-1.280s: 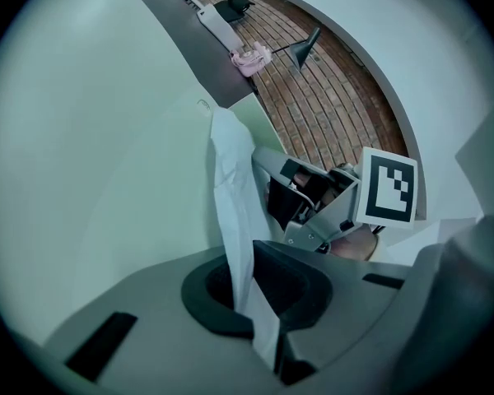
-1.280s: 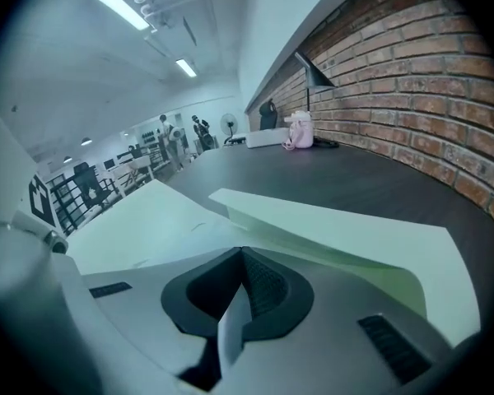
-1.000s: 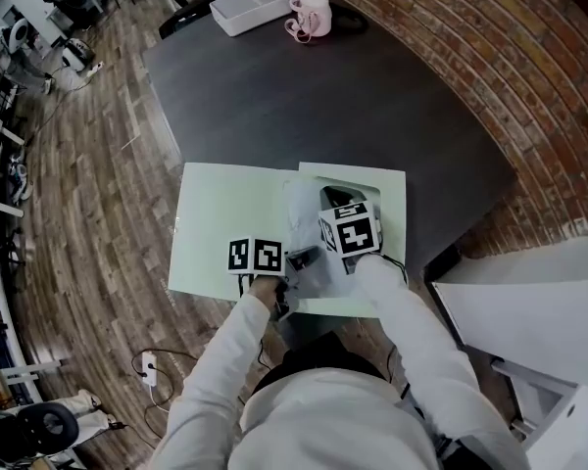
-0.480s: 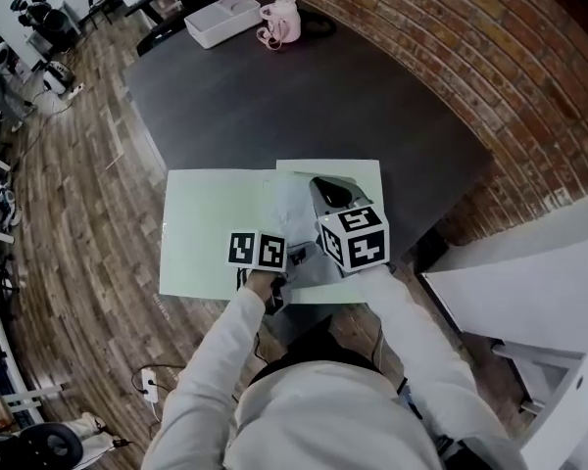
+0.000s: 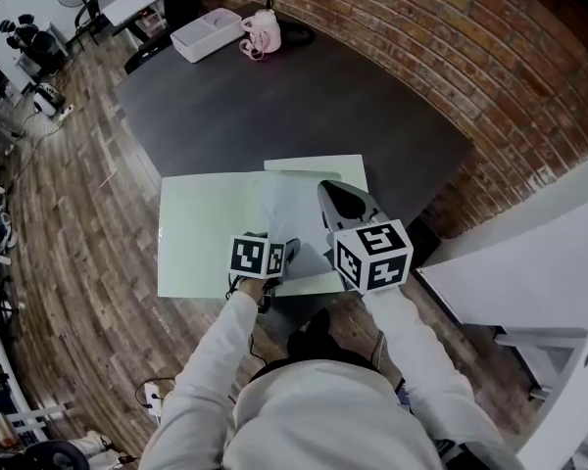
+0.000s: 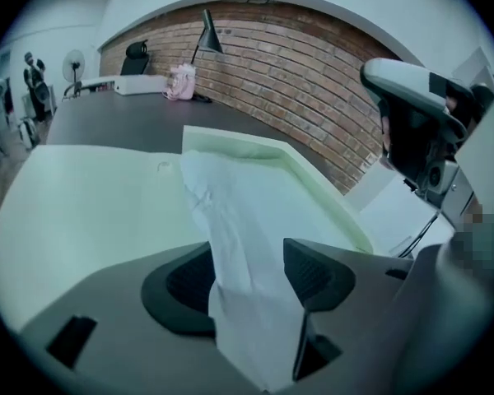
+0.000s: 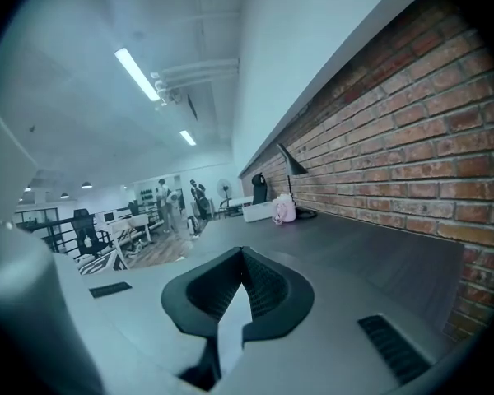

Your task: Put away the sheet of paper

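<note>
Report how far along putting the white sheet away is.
Done: the pale green folder lies open on the dark table. In hand: the white sheet of paper stands crumpled over the folder, the right gripper shut on it; the left gripper has its jaws opening, the sheet between them unpressed. Left: laying the sheet flat inside and, probably, closing the folder.

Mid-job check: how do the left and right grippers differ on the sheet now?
On the left gripper the jaws are apart and opening, with the sheet of paper loose between them; on the right gripper the jaws are closed on its edge. The left gripper looks across the green folder; the right gripper looks along the table. Both are at the same sheet.
</note>
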Tool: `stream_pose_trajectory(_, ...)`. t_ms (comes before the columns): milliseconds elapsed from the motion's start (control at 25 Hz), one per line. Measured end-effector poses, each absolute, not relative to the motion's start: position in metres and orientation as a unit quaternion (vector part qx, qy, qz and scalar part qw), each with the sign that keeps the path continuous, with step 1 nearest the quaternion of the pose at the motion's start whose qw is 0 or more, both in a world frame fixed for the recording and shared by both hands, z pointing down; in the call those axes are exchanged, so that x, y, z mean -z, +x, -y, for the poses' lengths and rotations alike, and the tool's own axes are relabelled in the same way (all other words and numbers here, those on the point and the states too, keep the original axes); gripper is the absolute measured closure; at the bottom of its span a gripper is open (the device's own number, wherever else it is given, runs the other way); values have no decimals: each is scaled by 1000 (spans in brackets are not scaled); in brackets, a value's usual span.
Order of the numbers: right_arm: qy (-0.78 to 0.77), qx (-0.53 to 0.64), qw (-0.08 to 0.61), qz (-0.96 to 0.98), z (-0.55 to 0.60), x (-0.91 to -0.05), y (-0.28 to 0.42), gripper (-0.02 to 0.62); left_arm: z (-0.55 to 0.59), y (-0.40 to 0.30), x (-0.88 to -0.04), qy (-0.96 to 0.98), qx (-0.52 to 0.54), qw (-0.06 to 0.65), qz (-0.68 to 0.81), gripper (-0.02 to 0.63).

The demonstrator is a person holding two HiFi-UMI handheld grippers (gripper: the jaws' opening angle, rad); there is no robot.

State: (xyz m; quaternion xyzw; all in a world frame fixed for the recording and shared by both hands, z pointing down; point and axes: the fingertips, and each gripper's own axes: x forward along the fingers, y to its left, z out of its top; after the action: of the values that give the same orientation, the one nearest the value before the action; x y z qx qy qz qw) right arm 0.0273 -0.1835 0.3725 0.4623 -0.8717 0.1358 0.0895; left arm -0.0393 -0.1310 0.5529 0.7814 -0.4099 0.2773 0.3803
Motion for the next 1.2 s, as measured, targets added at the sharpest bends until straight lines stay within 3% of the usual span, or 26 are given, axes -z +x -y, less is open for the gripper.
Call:
stream_pose_trajectory(320, 487, -122, 61, 863, 155, -349, 48, 568, 145, -70, -514, 795, -247, 303, 464, 349)
stream_pose_trajectory(560, 496, -118, 51, 859, 133, -342, 51, 568, 141, -69, -467, 822, -184, 241, 482, 466)
stream_pose_trajectory(1200, 516, -116, 57, 847, 84, -355, 63, 568, 97, -93, -376, 859, -66, 92, 500, 578)
